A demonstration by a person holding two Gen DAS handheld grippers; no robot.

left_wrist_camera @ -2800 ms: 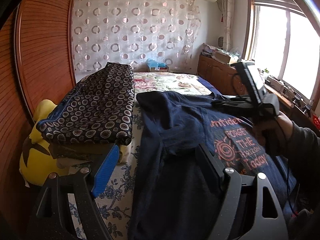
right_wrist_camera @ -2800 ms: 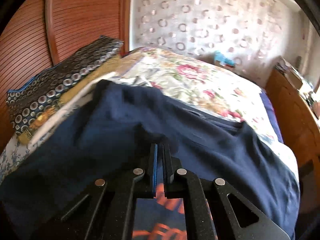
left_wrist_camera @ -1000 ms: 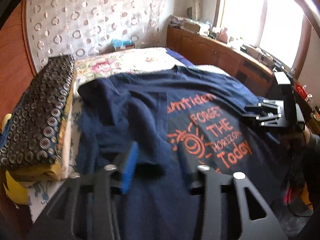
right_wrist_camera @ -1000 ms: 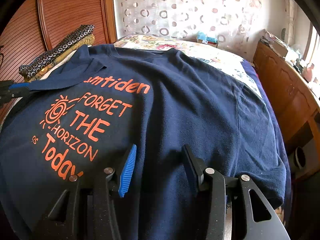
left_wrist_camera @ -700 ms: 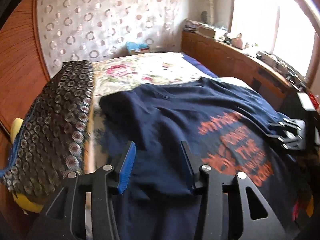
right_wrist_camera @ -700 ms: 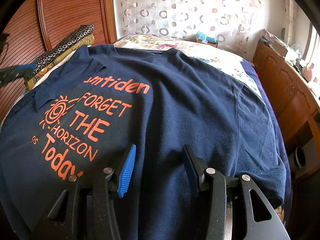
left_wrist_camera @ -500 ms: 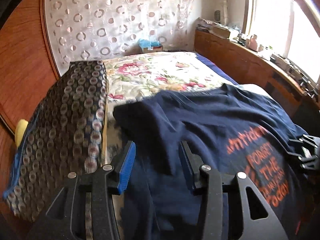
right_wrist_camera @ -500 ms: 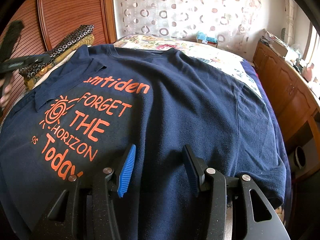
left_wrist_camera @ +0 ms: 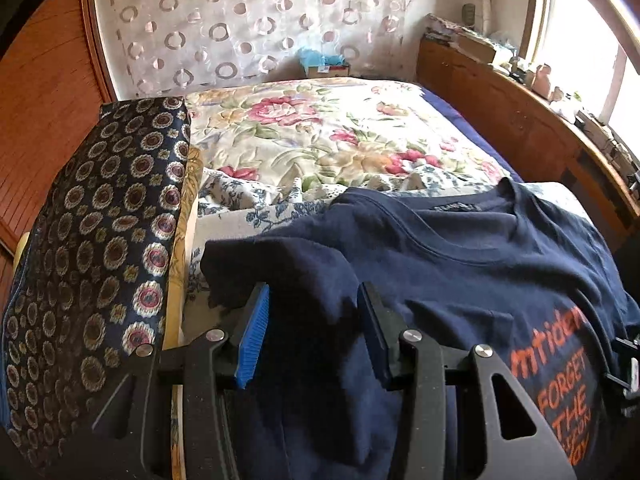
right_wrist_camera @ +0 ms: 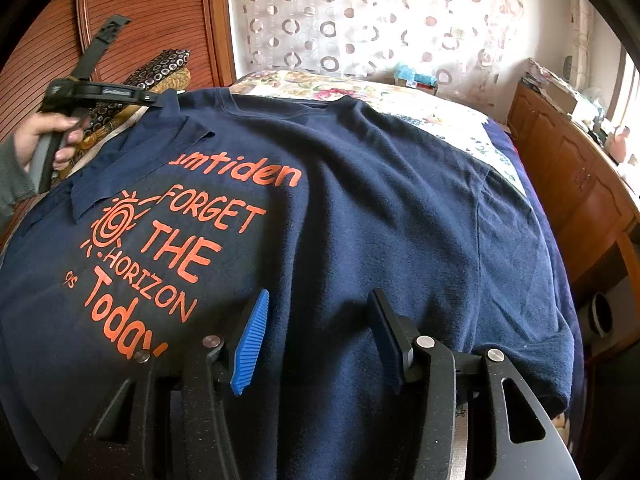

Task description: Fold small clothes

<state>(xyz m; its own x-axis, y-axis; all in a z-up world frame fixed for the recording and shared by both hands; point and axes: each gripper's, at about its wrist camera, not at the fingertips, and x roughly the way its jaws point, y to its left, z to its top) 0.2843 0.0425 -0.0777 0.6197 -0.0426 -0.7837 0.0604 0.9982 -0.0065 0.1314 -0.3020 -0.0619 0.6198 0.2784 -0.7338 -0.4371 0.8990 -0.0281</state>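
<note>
The navy T-shirt (right_wrist_camera: 360, 208) carries the only legible text, printed in orange on its chest. In the right wrist view the lines read, from top to bottom: "amtiden" (first letter partly hidden under a folded sleeve), "FORGET", "THE", "HORIZON", and "Today", with a small "as" or similar mark at the left of the last lines that is too small to confirm. A spiral sun emblem stands left of "FORGET". In the left wrist view the same print (left_wrist_camera: 568, 376) shows partially: "mtiden", "FORGET", "THE".
</note>
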